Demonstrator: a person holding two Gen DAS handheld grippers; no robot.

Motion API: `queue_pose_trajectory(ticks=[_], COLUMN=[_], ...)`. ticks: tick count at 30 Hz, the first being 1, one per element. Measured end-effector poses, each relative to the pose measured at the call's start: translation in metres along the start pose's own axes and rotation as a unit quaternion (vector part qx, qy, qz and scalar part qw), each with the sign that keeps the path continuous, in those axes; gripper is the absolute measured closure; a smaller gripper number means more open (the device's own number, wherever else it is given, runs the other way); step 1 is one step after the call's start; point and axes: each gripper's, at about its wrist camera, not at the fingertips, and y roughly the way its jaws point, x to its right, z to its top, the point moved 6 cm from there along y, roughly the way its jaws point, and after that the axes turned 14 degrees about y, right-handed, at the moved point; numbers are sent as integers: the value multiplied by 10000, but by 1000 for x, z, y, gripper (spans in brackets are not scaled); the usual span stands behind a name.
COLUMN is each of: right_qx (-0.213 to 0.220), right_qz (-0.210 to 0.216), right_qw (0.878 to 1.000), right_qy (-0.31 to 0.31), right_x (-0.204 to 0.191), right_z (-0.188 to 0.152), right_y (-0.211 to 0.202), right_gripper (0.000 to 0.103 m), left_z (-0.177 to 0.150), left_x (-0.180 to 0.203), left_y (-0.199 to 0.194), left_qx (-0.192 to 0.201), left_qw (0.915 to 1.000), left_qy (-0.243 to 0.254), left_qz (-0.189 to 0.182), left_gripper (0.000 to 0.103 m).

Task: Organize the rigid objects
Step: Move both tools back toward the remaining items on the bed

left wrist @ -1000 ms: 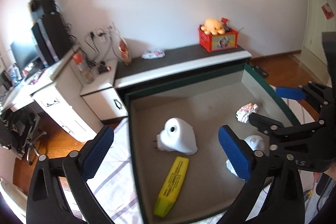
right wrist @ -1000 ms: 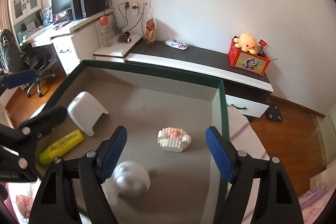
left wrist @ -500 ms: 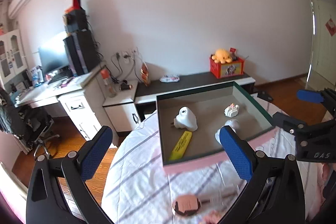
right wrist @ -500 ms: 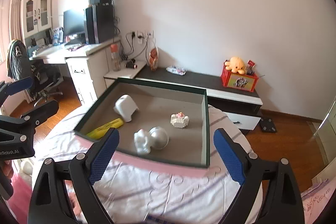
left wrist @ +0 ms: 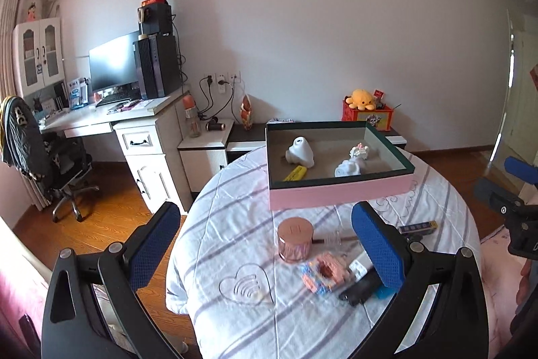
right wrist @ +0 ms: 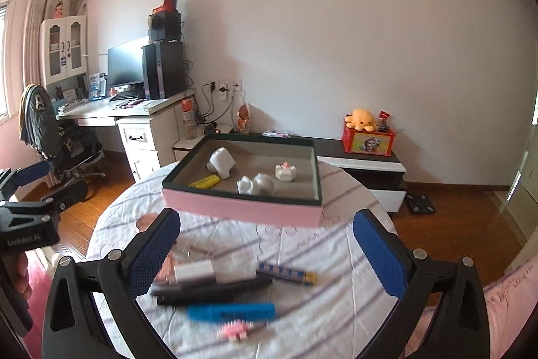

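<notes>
A pink box (left wrist: 339, 194) (right wrist: 242, 207) with a dark green rim stands on the far half of the round table. It holds a white plug adapter (left wrist: 299, 152), a yellow highlighter (left wrist: 296, 173), a white figurine (left wrist: 348, 169), a silver ball (right wrist: 265, 183) and a small brick toy (right wrist: 285, 172). On the near half lie a copper-pink jar (left wrist: 295, 239), a pink brick piece (left wrist: 324, 271), a black bar (right wrist: 212, 290), a blue highlighter (right wrist: 232, 313) and a blue-yellow stick (right wrist: 289, 273). My left gripper (left wrist: 265, 211) hangs open over these loose things. My right gripper (right wrist: 265, 217) is opening its jaws, with nothing between them.
The table wears a white striped cloth (left wrist: 235, 224), and a clear heart-shaped dish (left wrist: 245, 286) lies near its front. Beyond stand a white desk (left wrist: 134, 130) with a monitor, an office chair (left wrist: 50, 157) and a low dark cabinet (right wrist: 363, 157) carrying a red toy box.
Both grippers have drawn back from over the box to the near side of the table. The loose things on the cloth have come into view. The right jaws have spread wider.
</notes>
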Motion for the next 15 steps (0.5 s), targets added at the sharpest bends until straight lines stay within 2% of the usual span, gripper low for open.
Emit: queue_pose_trajectory(ticks=[7,15], right_qx=[-58,-346], right_qz=[-155,-374], right_qw=[9998,9985], right_qy=[141,211], right_x=[12,22], right_z=[-36,-69], right_y=[-33,-30], right_gripper=[0,0], left_z=[-35,-61], left_x=[4,11], left_y=[-24,-22], left_qx=[-97,-340], left_qw=[9999,9990], left_qy=[97,196], left_qz=[-84,-217], left_gripper=[0,0])
